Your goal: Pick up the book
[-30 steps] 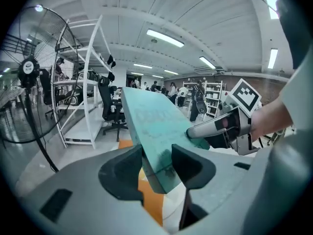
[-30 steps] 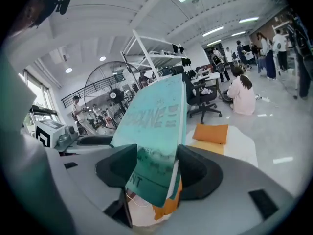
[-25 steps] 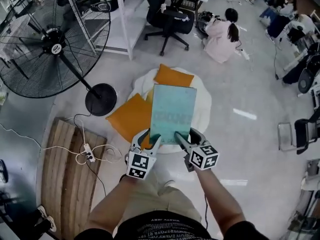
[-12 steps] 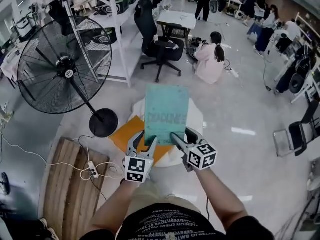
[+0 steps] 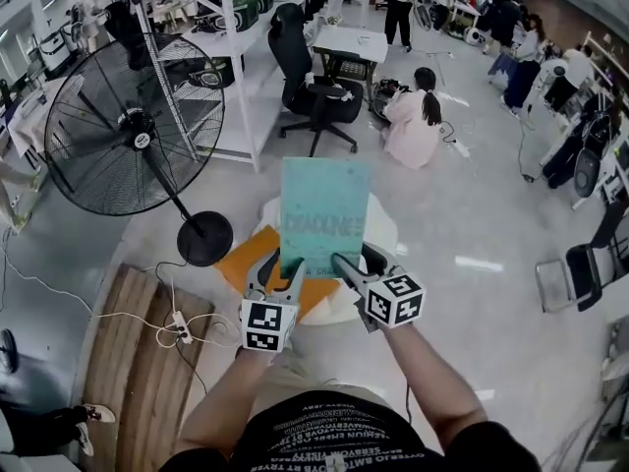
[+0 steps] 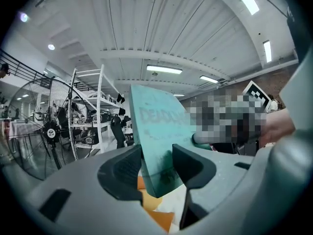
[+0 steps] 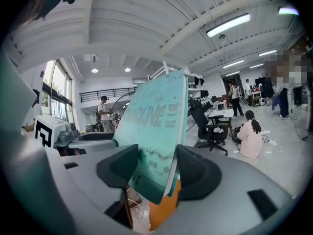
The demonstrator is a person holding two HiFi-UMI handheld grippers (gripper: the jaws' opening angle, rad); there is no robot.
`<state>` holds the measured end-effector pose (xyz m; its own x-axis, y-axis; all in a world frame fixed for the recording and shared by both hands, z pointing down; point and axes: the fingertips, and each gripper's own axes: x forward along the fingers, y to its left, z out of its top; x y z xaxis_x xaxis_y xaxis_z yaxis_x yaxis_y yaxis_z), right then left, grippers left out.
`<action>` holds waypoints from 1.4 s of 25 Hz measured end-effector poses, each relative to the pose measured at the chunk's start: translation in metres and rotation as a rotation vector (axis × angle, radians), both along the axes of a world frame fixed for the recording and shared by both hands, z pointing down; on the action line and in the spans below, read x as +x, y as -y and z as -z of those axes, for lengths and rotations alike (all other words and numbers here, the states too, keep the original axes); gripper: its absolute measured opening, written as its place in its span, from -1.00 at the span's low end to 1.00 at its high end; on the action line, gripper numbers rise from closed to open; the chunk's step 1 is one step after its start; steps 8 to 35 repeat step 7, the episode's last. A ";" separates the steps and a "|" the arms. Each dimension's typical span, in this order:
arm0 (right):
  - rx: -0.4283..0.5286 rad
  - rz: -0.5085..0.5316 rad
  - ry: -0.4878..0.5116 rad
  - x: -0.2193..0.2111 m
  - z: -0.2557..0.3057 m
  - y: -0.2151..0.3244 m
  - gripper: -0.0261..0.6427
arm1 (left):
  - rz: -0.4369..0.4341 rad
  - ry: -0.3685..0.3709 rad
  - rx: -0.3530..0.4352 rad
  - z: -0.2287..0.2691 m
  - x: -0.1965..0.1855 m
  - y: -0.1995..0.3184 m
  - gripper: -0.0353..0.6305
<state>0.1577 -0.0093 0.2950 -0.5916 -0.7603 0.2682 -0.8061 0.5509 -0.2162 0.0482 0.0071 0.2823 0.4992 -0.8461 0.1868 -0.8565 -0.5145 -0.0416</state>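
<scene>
Book [image 5: 324, 214], bottom edge in left gripper [image 5: 280, 269], right gripper [image 5: 356, 264]

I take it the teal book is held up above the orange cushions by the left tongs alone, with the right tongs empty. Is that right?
Not quite: the right tongs are not empty. The right gripper view shows them closed on the lower edge of the teal book, just as the left tongs are. So both tongs hold it up above the orange cushions.
</scene>
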 end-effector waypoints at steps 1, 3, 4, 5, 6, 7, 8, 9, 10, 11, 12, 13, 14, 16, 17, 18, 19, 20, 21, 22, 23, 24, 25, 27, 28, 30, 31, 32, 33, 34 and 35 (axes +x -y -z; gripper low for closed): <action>-0.003 0.001 -0.003 0.000 0.000 0.003 -0.18 | 0.003 -0.001 -0.005 0.000 0.000 0.004 -0.35; -0.009 0.002 -0.007 -0.001 0.000 0.011 -0.18 | 0.006 0.002 -0.011 0.000 -0.001 0.012 -0.35; -0.012 0.003 -0.009 -0.002 0.000 0.014 -0.18 | 0.006 0.005 -0.014 0.001 -0.001 0.015 -0.35; -0.016 0.003 -0.011 -0.003 0.000 0.016 -0.18 | 0.005 0.006 -0.016 0.002 -0.002 0.018 -0.35; -0.020 0.004 -0.014 -0.003 0.001 0.019 -0.18 | 0.005 0.007 -0.019 0.002 -0.003 0.020 -0.35; -0.024 0.004 -0.016 -0.004 0.001 0.021 -0.18 | 0.004 0.008 -0.022 0.003 -0.004 0.022 -0.35; -0.024 0.004 -0.016 -0.004 0.001 0.021 -0.18 | 0.004 0.008 -0.022 0.003 -0.004 0.022 -0.35; -0.024 0.004 -0.016 -0.004 0.001 0.021 -0.18 | 0.004 0.008 -0.022 0.003 -0.004 0.022 -0.35; -0.024 0.004 -0.016 -0.004 0.001 0.021 -0.18 | 0.004 0.008 -0.022 0.003 -0.004 0.022 -0.35; -0.024 0.004 -0.016 -0.004 0.001 0.021 -0.18 | 0.004 0.008 -0.022 0.003 -0.004 0.022 -0.35; -0.024 0.004 -0.016 -0.004 0.001 0.021 -0.18 | 0.004 0.008 -0.022 0.003 -0.004 0.022 -0.35; -0.024 0.004 -0.016 -0.004 0.001 0.021 -0.18 | 0.004 0.008 -0.022 0.003 -0.004 0.022 -0.35; -0.024 0.004 -0.016 -0.004 0.001 0.021 -0.18 | 0.004 0.008 -0.022 0.003 -0.004 0.022 -0.35; -0.024 0.004 -0.016 -0.004 0.001 0.021 -0.18 | 0.004 0.008 -0.022 0.003 -0.004 0.022 -0.35; -0.024 0.004 -0.016 -0.004 0.001 0.021 -0.18 | 0.004 0.008 -0.022 0.003 -0.004 0.022 -0.35; -0.024 0.004 -0.016 -0.004 0.001 0.021 -0.18 | 0.004 0.008 -0.022 0.003 -0.004 0.022 -0.35; -0.024 0.004 -0.016 -0.004 0.001 0.021 -0.18 | 0.004 0.008 -0.022 0.003 -0.004 0.022 -0.35; -0.024 0.004 -0.016 -0.004 0.001 0.021 -0.18 | 0.004 0.008 -0.022 0.003 -0.004 0.022 -0.35; -0.024 0.004 -0.016 -0.004 0.001 0.021 -0.18 | 0.004 0.008 -0.022 0.003 -0.004 0.022 -0.35; -0.024 0.004 -0.016 -0.004 0.001 0.021 -0.18 | 0.004 0.008 -0.022 0.003 -0.004 0.022 -0.35; -0.024 0.004 -0.016 -0.004 0.001 0.021 -0.18 | 0.004 0.008 -0.022 0.003 -0.004 0.022 -0.35; -0.024 0.004 -0.016 -0.004 0.001 0.021 -0.18 | 0.004 0.008 -0.022 0.003 -0.004 0.022 -0.35; -0.024 0.004 -0.016 -0.004 0.001 0.021 -0.18 | 0.004 0.008 -0.022 0.003 -0.004 0.022 -0.35; -0.024 0.004 -0.016 -0.004 0.001 0.021 -0.18 | 0.004 0.008 -0.022 0.003 -0.004 0.022 -0.35; -0.024 0.004 -0.016 -0.004 0.001 0.021 -0.18 | 0.004 0.008 -0.022 0.003 -0.004 0.022 -0.35; -0.024 0.004 -0.016 -0.004 0.001 0.021 -0.18 | 0.004 0.008 -0.022 0.003 -0.004 0.022 -0.35; -0.024 0.004 -0.016 -0.004 0.001 0.021 -0.18 | 0.004 0.008 -0.022 0.003 -0.004 0.022 -0.35; -0.024 0.004 -0.016 -0.004 0.001 0.021 -0.18 | 0.004 0.008 -0.022 0.003 -0.004 0.022 -0.35; -0.024 0.004 -0.016 -0.004 0.001 0.021 -0.18 | 0.004 0.008 -0.022 0.003 -0.004 0.022 -0.35; -0.024 0.004 -0.016 -0.004 0.001 0.021 -0.18 | 0.004 0.008 -0.022 0.003 -0.004 0.022 -0.35; -0.024 0.004 -0.016 -0.004 0.001 0.021 -0.18 | 0.004 0.008 -0.022 0.003 -0.004 0.022 -0.35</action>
